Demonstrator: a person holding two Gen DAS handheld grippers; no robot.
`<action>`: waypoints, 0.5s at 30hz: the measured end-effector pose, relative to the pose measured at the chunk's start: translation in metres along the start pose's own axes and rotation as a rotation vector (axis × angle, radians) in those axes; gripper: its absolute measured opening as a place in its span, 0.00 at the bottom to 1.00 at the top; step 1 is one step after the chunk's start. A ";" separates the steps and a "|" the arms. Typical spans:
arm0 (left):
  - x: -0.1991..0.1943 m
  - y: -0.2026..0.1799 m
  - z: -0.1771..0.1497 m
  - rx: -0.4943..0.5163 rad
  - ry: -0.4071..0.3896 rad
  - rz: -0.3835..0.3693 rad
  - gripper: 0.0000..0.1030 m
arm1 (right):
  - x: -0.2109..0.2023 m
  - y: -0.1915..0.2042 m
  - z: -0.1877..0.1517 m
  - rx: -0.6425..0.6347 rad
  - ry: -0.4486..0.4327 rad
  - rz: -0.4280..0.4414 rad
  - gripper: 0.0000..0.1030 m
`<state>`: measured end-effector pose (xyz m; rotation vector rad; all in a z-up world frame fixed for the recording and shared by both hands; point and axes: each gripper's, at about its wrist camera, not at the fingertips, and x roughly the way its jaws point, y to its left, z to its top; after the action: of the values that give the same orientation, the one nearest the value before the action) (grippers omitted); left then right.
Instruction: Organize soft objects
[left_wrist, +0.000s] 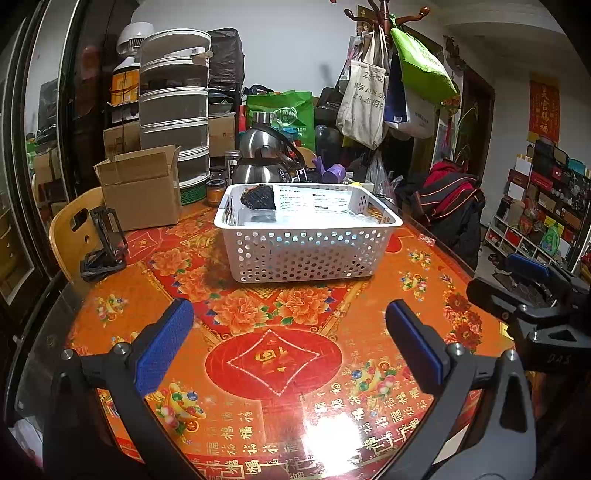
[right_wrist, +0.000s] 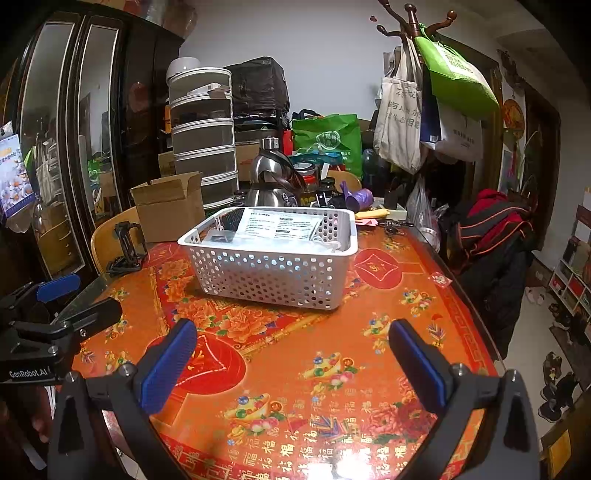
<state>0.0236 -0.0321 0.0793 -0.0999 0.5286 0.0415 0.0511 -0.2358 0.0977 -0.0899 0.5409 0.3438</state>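
A white perforated basket (left_wrist: 306, 254) stands on the round table (left_wrist: 280, 369), ahead of both grippers; it also shows in the right wrist view (right_wrist: 273, 273). Inside lie a clear bag with a printed white label (left_wrist: 314, 201), also seen in the right wrist view (right_wrist: 280, 225), and a dark soft object (left_wrist: 258, 197). My left gripper (left_wrist: 290, 347) is open and empty, hovering above the table in front of the basket. My right gripper (right_wrist: 293, 365) is open and empty, to the right of the left one; its side shows in the left wrist view (left_wrist: 532, 291).
A cardboard box (left_wrist: 142, 188) and a black folding stand (left_wrist: 103, 240) sit at the table's left. A steel kettle (left_wrist: 266, 155), jars and clutter stand behind the basket. A yellow chair (left_wrist: 72, 229) is at the left, a coat-draped chair (left_wrist: 450, 206) at the right.
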 end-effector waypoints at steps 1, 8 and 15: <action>0.000 0.000 0.001 0.000 -0.001 0.001 1.00 | 0.000 0.000 0.000 0.000 0.000 -0.001 1.00; 0.001 -0.001 -0.001 0.004 0.002 0.000 1.00 | 0.000 0.000 0.000 0.001 0.002 0.000 1.00; 0.002 -0.002 -0.003 0.014 0.000 -0.003 1.00 | 0.001 0.000 -0.003 0.000 0.003 0.001 1.00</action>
<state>0.0236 -0.0344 0.0760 -0.0868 0.5283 0.0347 0.0505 -0.2358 0.0951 -0.0902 0.5439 0.3451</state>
